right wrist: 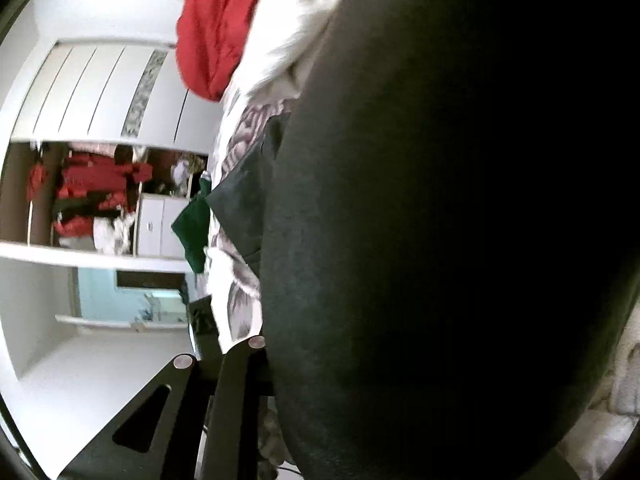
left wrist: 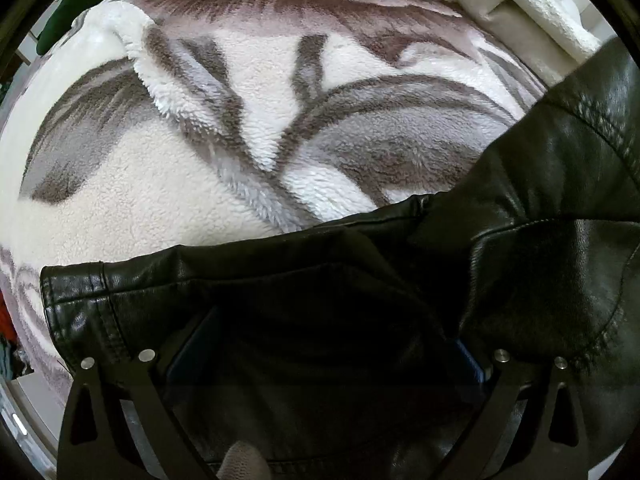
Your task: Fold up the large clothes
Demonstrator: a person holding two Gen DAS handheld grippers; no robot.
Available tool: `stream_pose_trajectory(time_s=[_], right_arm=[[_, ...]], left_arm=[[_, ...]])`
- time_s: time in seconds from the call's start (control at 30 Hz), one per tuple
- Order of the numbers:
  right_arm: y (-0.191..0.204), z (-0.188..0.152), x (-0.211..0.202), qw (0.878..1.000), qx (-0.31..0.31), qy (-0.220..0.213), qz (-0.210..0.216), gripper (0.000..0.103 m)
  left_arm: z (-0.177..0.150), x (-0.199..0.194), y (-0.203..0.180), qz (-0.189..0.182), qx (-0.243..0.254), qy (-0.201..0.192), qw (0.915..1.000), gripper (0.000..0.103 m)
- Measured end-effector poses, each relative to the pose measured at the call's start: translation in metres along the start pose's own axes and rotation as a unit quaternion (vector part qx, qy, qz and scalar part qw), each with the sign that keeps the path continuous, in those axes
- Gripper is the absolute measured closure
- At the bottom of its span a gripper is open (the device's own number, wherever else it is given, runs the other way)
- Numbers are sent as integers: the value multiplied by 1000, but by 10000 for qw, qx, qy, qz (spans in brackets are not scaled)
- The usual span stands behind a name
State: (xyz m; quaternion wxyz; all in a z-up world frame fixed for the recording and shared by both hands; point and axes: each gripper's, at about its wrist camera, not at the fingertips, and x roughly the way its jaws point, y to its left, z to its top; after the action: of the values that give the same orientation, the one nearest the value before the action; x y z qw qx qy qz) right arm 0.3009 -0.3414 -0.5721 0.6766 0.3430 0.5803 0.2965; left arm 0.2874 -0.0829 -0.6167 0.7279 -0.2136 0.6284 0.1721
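Observation:
A black leather jacket [left wrist: 400, 280] lies on a fleece blanket [left wrist: 200, 200] with a grey leaf print. In the left wrist view it drapes over my left gripper [left wrist: 324, 360], hiding the fingertips; the finger arms stand wide apart with jacket fabric between them. In the right wrist view the jacket's dark fabric [right wrist: 440, 220] fills most of the frame, right against the camera. It covers my right gripper [right wrist: 280, 360], of which only the left finger arm [right wrist: 224, 392] shows. The view is tilted sideways.
A white towel [left wrist: 532, 4] lies on the bed's far right corner and a green garment [left wrist: 80, 4] at the far left. A red garment [right wrist: 212, 32], a green cloth [right wrist: 194, 224] and an open wardrobe [right wrist: 92, 196] with red clothes show beyond.

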Motion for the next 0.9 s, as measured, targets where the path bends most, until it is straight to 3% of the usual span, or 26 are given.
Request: stream_pose_trajectory(time_s=[0.13,0.27,0.33,0.43,0.5,0.57,0.67,0.7,0.73,0.8,0.83,0.87,0.9], right_arm=[[37,4,10,9985,-480,-14,-268,84],[87,-15,19,9885,-1356,58,-668,84],[117,-33,31,9765,-1936,128,-934,84],[165,-70,59,9408,-3051,256,-1452,84],[194,-105,84,9052,-3821,415,-1811,84],[217,-151,116,8578,-4675,663,-2031,84],[223,-224,174,7954,-5479,1343,-2216,83],[216,-250,199,7715,-5684,1665,-2324,77],[215,-269,217,7575,-5770,1896,-2394,72],[201,-295,243,7344,-5872,2315,-2497,43],[200,-301,248,7260,-5924,2518,-2423,36],[203,-301,246,7264,-5919,2692,-2225,22],[207,-296,239,7331,-5856,2868,-1933,20]], left_arm=[[-3,-18,14,117,-16,30,9999,0],[-30,-70,72,31,-538,-291,9981,0],[-51,-92,110,26,-902,-355,9953,0],[-91,-123,169,112,-1502,-346,9880,0],[-117,-141,205,268,-1874,-333,9814,0],[-141,-162,239,461,-2248,-411,9724,0],[-168,-187,276,537,-2775,-544,9577,0],[-173,-191,284,589,-2862,-566,9547,0],[-175,-194,292,661,-2915,-585,9525,0],[-177,-198,301,746,-2973,-593,9500,0],[-177,-199,303,703,-2987,-607,9498,0],[-175,-202,301,651,-2990,-659,9497,0],[-172,-204,301,613,-2971,-707,9503,0]])
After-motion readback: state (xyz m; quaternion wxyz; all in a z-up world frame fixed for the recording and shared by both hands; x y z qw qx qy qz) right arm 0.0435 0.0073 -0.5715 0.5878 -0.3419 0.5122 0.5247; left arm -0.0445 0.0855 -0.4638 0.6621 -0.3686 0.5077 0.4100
